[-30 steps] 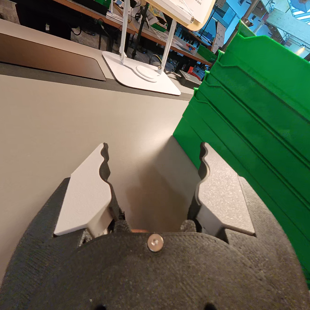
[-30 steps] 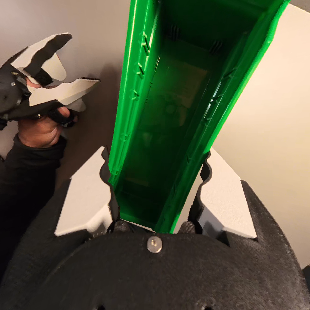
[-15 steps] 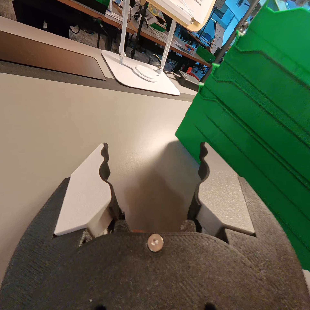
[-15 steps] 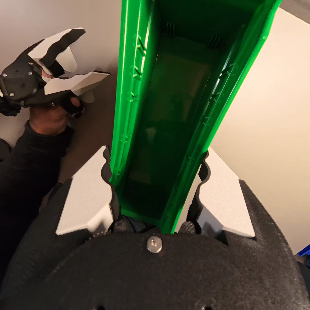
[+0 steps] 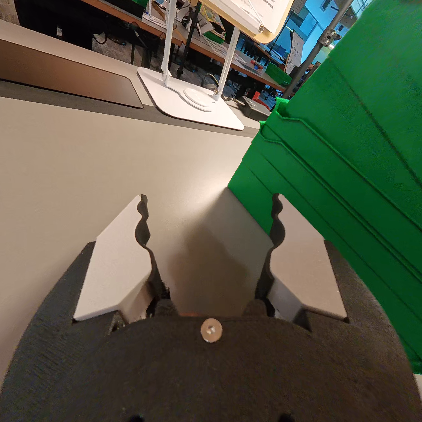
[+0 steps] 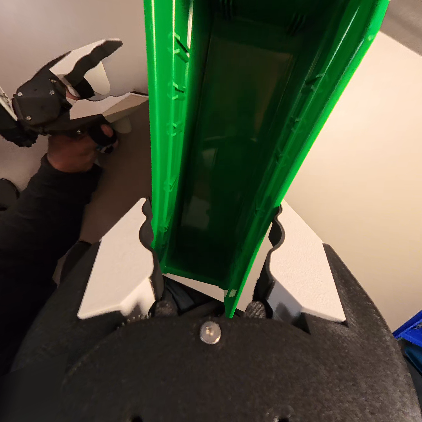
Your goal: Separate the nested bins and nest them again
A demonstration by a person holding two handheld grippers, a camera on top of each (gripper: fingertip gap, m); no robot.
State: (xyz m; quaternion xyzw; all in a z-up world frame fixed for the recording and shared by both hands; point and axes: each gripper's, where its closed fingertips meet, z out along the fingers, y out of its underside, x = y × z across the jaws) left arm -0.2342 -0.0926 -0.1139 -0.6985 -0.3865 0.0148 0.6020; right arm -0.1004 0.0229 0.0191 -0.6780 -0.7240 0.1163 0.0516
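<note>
In the left wrist view a stack of nested green bins (image 5: 319,182) stands on the grey table (image 5: 91,171) to the right. The top bin (image 5: 376,68) sits higher than the others. My left gripper (image 5: 209,196) is open and empty just left of the stack's base. In the right wrist view my right gripper (image 6: 212,204) looks down into the top green bin (image 6: 239,114) and is shut on it. One pad presses on each long side wall near the rim. My left gripper (image 6: 123,70) also shows there, open, with one finger partly hidden behind the bin's left wall.
A white lamp base (image 5: 189,107) stands at the table's back, beside a dark inset panel (image 5: 68,75). A person's hand and black sleeve (image 6: 68,155) hold the left gripper. A blue object (image 6: 411,331) lies at the right edge. Other desks stand beyond.
The right pads have closed onto the green bin's side walls. The top bin has risen from the stack in the left wrist view. The left gripper has moved closer to the stack, still open.
</note>
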